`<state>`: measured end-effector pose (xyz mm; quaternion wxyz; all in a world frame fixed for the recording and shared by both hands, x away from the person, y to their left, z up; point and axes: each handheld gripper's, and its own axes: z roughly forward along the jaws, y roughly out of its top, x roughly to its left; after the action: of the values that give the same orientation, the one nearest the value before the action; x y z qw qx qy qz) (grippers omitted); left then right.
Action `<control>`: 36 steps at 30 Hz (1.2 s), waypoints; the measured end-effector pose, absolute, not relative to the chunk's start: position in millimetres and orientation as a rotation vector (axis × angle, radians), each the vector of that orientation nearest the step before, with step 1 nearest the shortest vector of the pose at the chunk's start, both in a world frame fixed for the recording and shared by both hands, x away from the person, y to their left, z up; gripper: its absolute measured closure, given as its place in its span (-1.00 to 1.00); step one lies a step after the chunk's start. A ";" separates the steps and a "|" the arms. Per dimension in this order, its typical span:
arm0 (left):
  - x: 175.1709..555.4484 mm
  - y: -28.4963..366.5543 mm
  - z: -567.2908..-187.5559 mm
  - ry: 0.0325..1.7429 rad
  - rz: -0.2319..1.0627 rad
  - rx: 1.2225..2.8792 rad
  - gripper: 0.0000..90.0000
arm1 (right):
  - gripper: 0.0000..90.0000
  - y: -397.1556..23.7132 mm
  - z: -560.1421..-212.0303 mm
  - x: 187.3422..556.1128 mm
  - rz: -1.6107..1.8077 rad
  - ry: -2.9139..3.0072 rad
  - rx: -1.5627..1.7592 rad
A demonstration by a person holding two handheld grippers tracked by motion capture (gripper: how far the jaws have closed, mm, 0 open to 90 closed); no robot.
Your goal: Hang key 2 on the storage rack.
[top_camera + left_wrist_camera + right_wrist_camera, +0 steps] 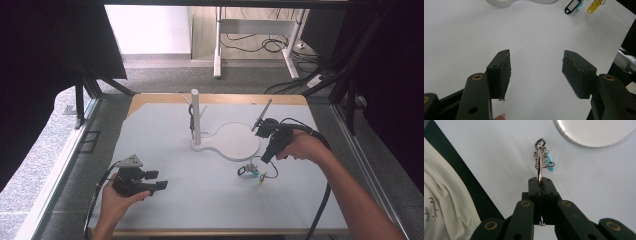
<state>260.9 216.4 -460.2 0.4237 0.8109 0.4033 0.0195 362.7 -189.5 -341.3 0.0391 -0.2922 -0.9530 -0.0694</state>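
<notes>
A metal key ring [539, 165] carries a black tag [540, 142] and a blue tag [548, 160]. My right gripper [540, 180] is shut on the ring's edge, and the tags dangle beyond its tips. In the high view the right gripper [263, 160] points down at the centre right of the table, with the key bunch [251, 171] hanging low over the surface. My left gripper [162, 185] rests at the near left, open and holding nothing. In the left gripper view its jaws [536, 70] stand wide over bare table, with the black tag [573, 5] and a yellow tag [595, 5] far off.
A white stand has an upright post [196, 117] and a round base [235, 141] at mid-table, just beyond the key bunch. A cord hangs on the post. The white table top [200, 200] ends in wooden edges. The person's pale shirt [444, 202] shows beside the table edge.
</notes>
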 end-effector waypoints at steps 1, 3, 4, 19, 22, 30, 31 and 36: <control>260.9 216.6 -460.1 1.009 0.046 2.027 -0.10 | 0.95 -189.2 -339.8 364.2 -0.216 -2.922 -0.896; 260.7 216.7 -460.0 1.015 0.047 2.022 -0.10 | 0.95 -189.2 -337.1 367.3 -0.219 -2.923 -0.907; 260.8 216.9 -460.0 1.015 0.047 2.022 -0.10 | 0.95 -189.2 -336.3 368.6 -0.219 -2.920 -0.911; 261.4 216.9 -460.7 1.016 0.036 2.023 -0.10 | 0.95 -185.8 -331.0 379.1 -0.207 -2.915 -0.945; 261.4 216.9 -460.8 1.016 0.036 2.024 -0.10 | 0.95 -184.9 -329.0 382.1 -0.212 -2.911 -0.958; 261.9 217.3 -461.0 1.013 0.035 2.025 -0.09 | 0.95 -178.5 -321.2 389.4 -0.214 -2.919 -0.955; 261.9 217.3 -461.1 1.013 0.035 2.025 -0.09 | 0.95 -177.5 -320.2 390.3 -0.216 -2.920 -0.950; 261.5 217.9 -460.5 1.013 0.035 2.023 -0.10 | 0.95 -173.1 -316.1 394.2 -0.216 -2.911 -0.942</control>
<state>261.5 217.9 -460.5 0.4255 0.8090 0.4052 0.0140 394.2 -173.1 -316.1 0.0370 -0.3068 -0.9484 -0.0704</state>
